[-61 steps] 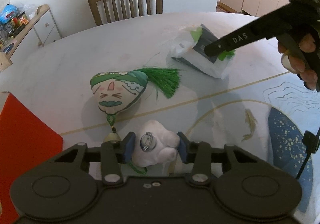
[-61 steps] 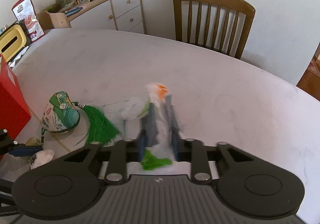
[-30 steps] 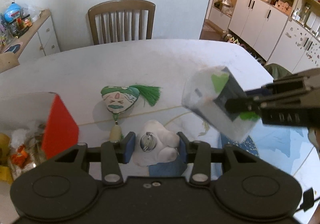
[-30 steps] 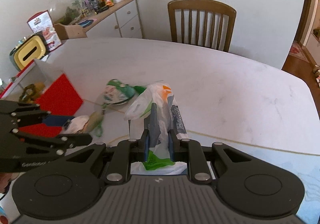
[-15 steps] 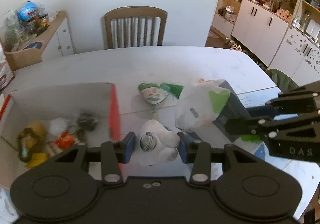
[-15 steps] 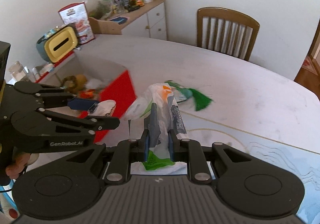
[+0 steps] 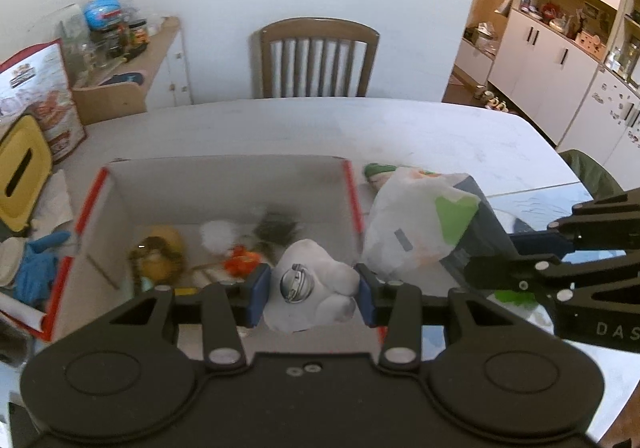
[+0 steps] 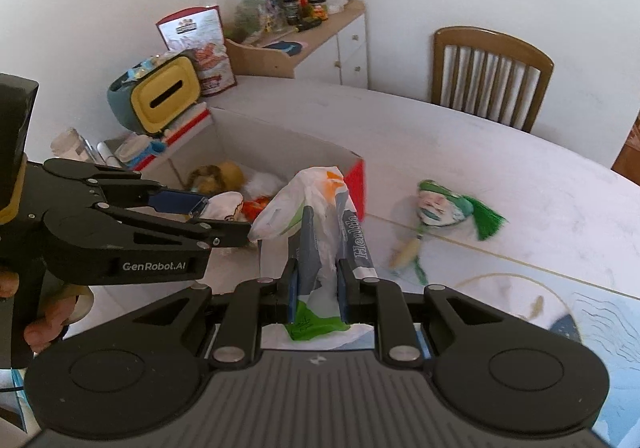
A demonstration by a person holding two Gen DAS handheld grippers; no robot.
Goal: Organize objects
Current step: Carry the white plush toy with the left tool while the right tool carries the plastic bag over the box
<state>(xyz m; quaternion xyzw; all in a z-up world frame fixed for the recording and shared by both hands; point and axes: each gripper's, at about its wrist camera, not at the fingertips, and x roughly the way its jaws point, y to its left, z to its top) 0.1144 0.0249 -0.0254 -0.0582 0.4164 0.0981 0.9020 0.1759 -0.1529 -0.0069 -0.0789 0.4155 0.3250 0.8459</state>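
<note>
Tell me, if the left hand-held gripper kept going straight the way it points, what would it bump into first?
Probably the open box: the left hand-held gripper, holding a white plush toy, points down into it, likely toward the toys inside, though depth is unclear.

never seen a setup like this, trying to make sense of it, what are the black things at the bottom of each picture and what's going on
No robot here: a person holds a two-finger gripper in each hand, with a camera on each looking forward along its fingers. That gives two pictures, one per gripper.

The left gripper is shut on a white soft toy above an open red and white box that already holds small things. The right gripper is shut on a plastic bag with a packet inside. A green tasselled pouch lies on the white table beside the box.
</note>
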